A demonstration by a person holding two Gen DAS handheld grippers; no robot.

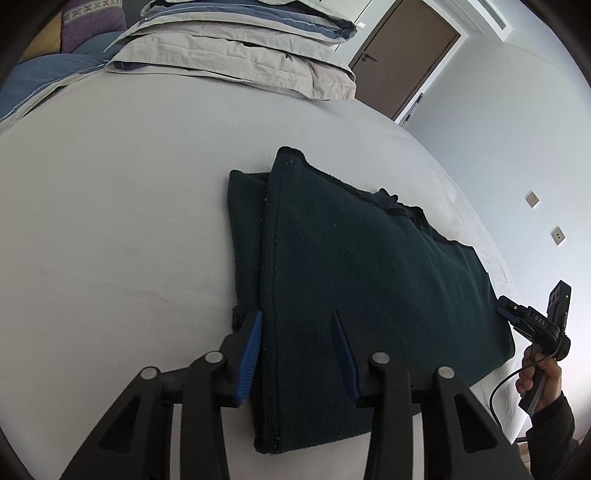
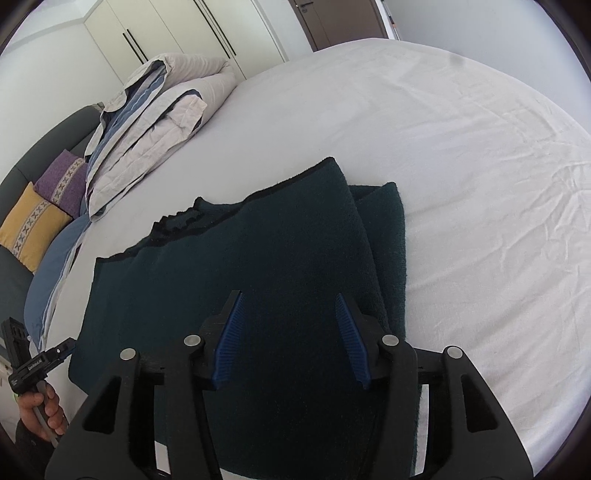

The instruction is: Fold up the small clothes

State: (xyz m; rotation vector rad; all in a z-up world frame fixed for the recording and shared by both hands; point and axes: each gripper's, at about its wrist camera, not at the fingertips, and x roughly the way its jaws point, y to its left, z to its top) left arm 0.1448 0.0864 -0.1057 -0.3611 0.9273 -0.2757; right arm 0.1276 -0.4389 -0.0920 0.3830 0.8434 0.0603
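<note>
A dark green knitted garment (image 1: pixel 354 280) lies flat on the white bed sheet (image 1: pixel 110 221), with one side folded over onto itself. My left gripper (image 1: pixel 297 317) is open, its blue pads just above the garment's near edge. The garment also shows in the right wrist view (image 2: pixel 258 266). My right gripper (image 2: pixel 288 299) is open above the garment's near part, holding nothing. The right gripper shows small in the left wrist view (image 1: pixel 508 308) at the garment's right edge. The left gripper shows small in the right wrist view (image 2: pixel 66 347) at the garment's left edge.
A folded grey and blue duvet (image 1: pixel 240 55) lies at the head of the bed. A purple cushion (image 2: pixel 61 179) and a yellow cushion (image 2: pixel 31 225) lean on a dark headboard. A brown door (image 1: pixel 402 55) and white wardrobes (image 2: pixel 177 33) stand beyond the bed.
</note>
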